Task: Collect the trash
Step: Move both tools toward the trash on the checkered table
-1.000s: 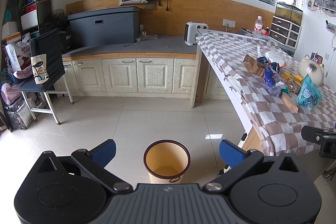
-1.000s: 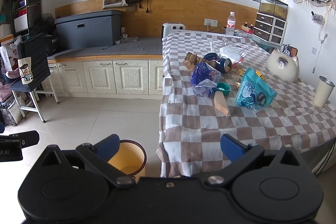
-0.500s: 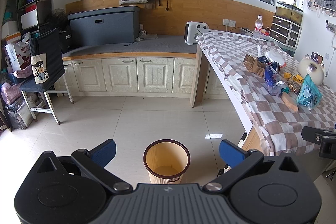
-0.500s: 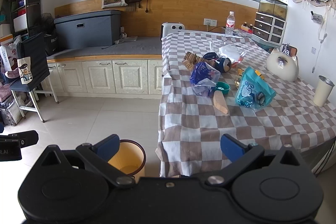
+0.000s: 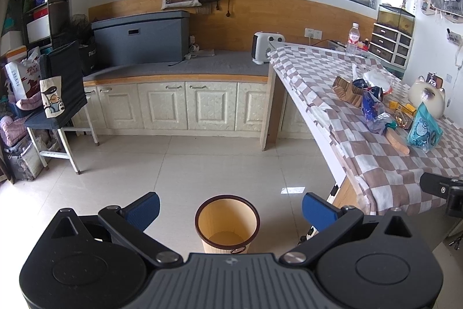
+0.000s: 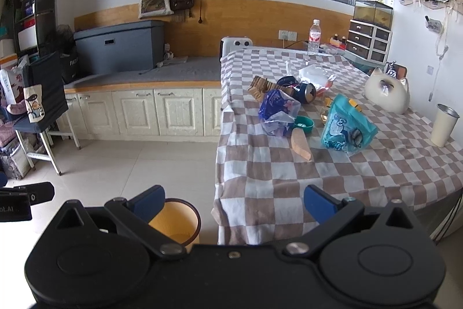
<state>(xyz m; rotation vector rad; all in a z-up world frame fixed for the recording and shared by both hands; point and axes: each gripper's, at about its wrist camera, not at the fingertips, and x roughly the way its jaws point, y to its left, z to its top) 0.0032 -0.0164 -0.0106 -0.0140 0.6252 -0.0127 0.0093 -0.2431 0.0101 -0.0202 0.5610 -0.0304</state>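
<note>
Since a second ago my right tongs [image 6: 233,203] have crept slightly toward the tabletop [image 6: 289,181]; my left tongs [image 5: 230,206] have barely shifted.

Trash — a cluster mid-tabletop, none of it gripped:
- crumpled blue wrapper [image 6: 277,109], nearest the floor-side edge;
- teal snack bag [image 6: 345,126], to its right, well apart from the white cup [image 6: 442,125];
- tan wedge-shaped scrap [image 6: 301,145], between the two, closest to me;
- small teal lid [image 6: 303,123], just behind the scrap;
- dark blue can [image 6: 305,91] on its side, beside brown corrugated pieces [image 6: 259,87];
- clear plastic packaging [image 6: 314,74], farther back.

Bin [image 5: 227,222] — tan, dark rim, upright on the tiled floor [image 5: 202,164], standing off the tabletop's corner. From the left wrist view it sits centred between the blue pads; I see nothing inside it.

Tongs — both pairs spread wide, holding nothing. The right pair hovers before the hanging checked cloth.

Surroundings: cat-shaped white holder [image 6: 386,91] and water bottle [image 6: 314,35] on the far tabletop; grey storage box [image 5: 140,38] on the side counter.
</note>
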